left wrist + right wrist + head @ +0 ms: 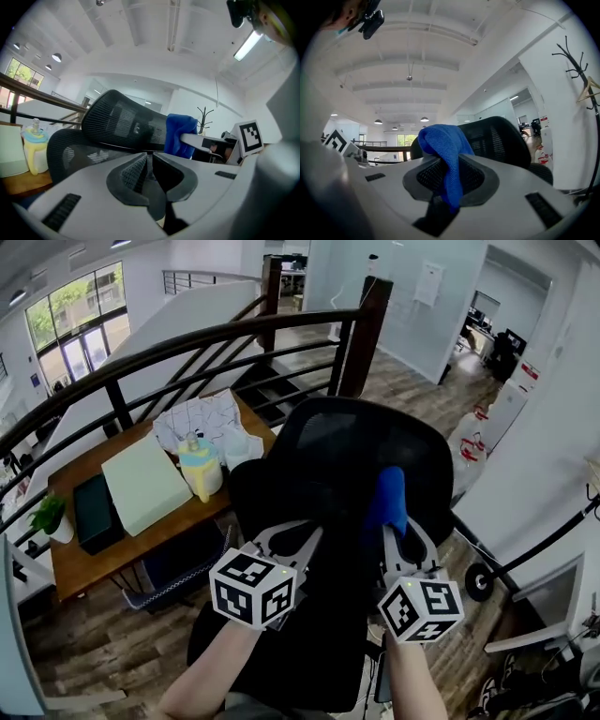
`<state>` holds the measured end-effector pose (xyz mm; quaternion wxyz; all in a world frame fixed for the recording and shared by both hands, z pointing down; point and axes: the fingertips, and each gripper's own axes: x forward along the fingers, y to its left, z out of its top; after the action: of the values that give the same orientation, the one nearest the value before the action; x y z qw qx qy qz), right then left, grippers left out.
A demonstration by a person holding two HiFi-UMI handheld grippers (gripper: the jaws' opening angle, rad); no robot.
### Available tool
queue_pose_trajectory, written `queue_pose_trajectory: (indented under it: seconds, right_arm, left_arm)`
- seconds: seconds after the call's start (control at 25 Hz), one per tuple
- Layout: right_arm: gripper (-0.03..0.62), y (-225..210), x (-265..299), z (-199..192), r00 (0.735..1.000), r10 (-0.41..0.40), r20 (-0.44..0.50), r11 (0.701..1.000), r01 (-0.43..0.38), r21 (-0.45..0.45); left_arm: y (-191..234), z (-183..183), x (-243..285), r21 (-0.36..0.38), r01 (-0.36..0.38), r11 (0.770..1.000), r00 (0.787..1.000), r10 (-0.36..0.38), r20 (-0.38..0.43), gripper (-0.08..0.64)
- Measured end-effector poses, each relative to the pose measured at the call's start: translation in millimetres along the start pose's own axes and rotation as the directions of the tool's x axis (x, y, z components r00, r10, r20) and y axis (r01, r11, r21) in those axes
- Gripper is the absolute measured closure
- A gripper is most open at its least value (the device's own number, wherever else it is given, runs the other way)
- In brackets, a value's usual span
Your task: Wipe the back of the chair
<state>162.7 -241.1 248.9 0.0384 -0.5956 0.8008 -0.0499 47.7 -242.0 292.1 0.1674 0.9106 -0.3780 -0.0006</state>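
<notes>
Right hand-held gripper (401, 532) clamped on blue cloth (387, 501), near black mesh chair back (328, 451). Left hand-held gripper (292, 538) closed, empty, just beside. Far left: worktop (94, 563) with baby bottle (200, 468).

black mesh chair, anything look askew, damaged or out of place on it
Nothing stands out. The black mesh office chair looks intact and upright, and the blue cloth is pinched in the jaws of the right gripper.

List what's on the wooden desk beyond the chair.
On the desk: a pale flat box, a dark case, a yellow bottle and a white patterned sheet. The chair back covers part of its near edge.
</notes>
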Motion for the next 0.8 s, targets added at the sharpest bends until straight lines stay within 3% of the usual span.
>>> queue_pose_trajectory:
  seconds: [0.28, 0.52, 0.8]
  right_arm:
    - [0.508, 85.2, 25.6, -35.0, 0.974, 0.218, -0.058, 0.976, -0.218, 0.018]
    - [0.508, 148.6, 47.5, -58.5, 0.918, 0.382, -0.102, 0.924, -0.38, 0.047]
    - [0.508, 198.8, 79.9, -93.6, 0.856, 0.487, -0.174, 0.873, -0.484, 0.063]
  left_arm:
    - [43.8, -14.8, -45.8, -0.041, -0.119, 0.992, 0.993, 0.119, -0.004, 0.514]
    - [79.8, -23.1, -84.5, -0.074, -0.231, 0.97, 0.973, 0.231, -0.004, 0.514]
    - [111.6, -34.3, -111.6, -0.109, -0.315, 0.943, 0.949, 0.315, -0.015, 0.514]
